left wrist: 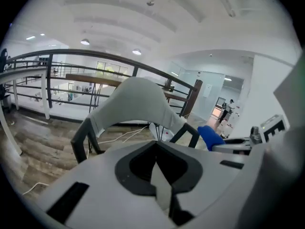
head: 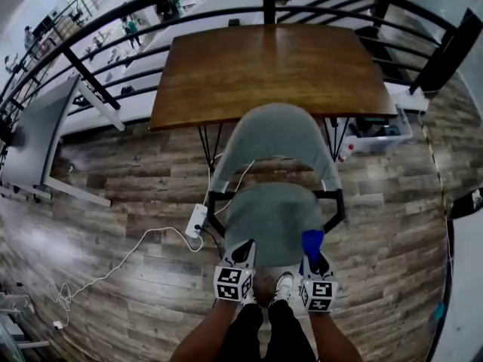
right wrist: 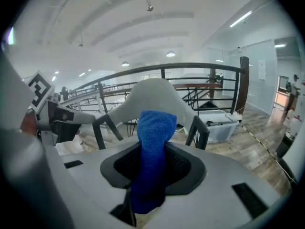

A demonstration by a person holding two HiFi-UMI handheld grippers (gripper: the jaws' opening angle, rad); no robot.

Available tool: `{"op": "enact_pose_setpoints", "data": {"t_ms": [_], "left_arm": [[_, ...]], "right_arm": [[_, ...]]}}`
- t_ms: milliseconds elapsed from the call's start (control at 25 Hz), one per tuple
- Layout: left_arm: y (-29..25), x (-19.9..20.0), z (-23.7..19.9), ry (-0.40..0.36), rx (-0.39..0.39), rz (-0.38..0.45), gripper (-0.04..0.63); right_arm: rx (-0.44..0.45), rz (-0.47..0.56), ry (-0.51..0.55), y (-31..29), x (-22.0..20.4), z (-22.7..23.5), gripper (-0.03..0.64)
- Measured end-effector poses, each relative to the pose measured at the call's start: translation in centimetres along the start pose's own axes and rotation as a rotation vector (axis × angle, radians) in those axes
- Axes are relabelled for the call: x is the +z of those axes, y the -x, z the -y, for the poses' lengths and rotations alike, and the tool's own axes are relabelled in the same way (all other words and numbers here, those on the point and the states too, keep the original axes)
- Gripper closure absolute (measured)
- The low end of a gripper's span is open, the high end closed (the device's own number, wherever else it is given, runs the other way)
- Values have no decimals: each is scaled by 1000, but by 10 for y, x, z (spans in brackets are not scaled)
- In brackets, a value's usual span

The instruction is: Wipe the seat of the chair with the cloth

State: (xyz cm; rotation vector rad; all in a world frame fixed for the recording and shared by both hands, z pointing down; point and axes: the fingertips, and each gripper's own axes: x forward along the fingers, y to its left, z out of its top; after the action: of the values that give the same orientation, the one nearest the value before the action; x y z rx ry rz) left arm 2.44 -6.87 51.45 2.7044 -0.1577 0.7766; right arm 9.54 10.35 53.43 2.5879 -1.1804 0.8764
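Observation:
The chair stands right in front of me, with a grey seat [head: 272,213] and a curved grey backrest [head: 275,130] on a black frame. My right gripper [head: 313,253] hovers over the seat's front right corner, shut on a blue cloth [head: 312,240]. In the right gripper view the cloth [right wrist: 153,128] sticks up out of the right gripper [right wrist: 150,175], with the backrest [right wrist: 152,97] behind it. My left gripper [head: 245,251] hangs at the seat's front left corner. In its own view the left gripper [left wrist: 157,168] has its jaws together with nothing between them, facing the backrest [left wrist: 138,101].
A brown wooden table [head: 264,70] stands just beyond the chair, with a black railing [head: 226,13] behind it. A white power strip [head: 196,221] and its cable lie on the wood floor left of the chair. A clear plastic box [head: 377,130] sits at right, a grey desk [head: 38,127] at left.

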Motion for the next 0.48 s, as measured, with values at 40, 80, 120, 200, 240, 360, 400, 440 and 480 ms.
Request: {"op": "enact_pose_setpoints", "data": {"t_ms": [40, 80, 120, 200, 240, 360, 400, 440, 480], "left_arm": [[5, 18, 2, -4, -7, 19, 594], [12, 34, 4, -3, -14, 37, 594], [20, 49, 7, 2, -22, 53, 594], [41, 73, 17, 10, -37, 75, 594], [51, 82, 24, 15, -48, 81, 594], [75, 107, 45, 16, -101, 102, 594], [81, 114, 52, 1, -117, 110, 594], [87, 121, 57, -19, -128, 119, 594], [94, 128, 62, -39, -133, 129, 594]], "right_arm": [[-2, 24, 4, 4, 17, -2, 486], [-2, 45, 7, 10, 32, -5, 486], [0, 60, 12, 17, 47, -9, 486], [12, 82, 27, 33, 72, -18, 486], [20, 93, 36, 42, 84, -23, 486], [43, 138, 56, 63, 119, -35, 486], [49, 157, 58, 69, 130, -39, 486], [55, 176, 59, 76, 140, -43, 486], [60, 195, 61, 83, 150, -48, 486]]}}
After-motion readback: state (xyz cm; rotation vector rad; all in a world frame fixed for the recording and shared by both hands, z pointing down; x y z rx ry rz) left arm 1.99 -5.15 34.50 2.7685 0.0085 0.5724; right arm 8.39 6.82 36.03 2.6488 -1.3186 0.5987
